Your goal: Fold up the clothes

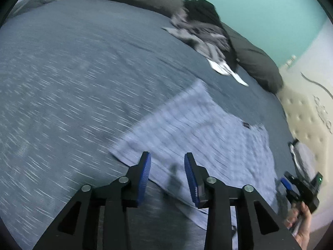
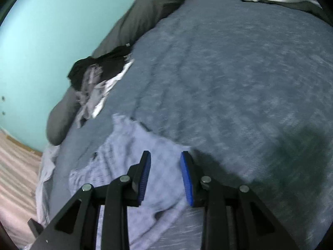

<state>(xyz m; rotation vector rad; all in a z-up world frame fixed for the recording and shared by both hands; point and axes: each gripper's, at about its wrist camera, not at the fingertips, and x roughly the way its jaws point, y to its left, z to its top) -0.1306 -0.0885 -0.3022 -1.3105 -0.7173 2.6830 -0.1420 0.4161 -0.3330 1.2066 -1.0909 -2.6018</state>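
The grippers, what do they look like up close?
Both the left gripper and right gripper have black angular linkage arms with round silver pivot pins, ending in two fingers faced with ribbed blue pads. No cables show.

Each wrist camera looks forward and steeply down along its own gripper, close above the blue-grey knitted bedspread (image 1: 83,73). Both views share the pale blue checked garment (image 1: 197,129) and the dark crumpled clothes pile (image 2: 100,68) beside the turquoise wall (image 2: 41,31).

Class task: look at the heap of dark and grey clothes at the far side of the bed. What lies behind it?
Behind the clothes heap lies a long dark grey pillow, then the teal wall. The pillow's covered stretch is hidden.
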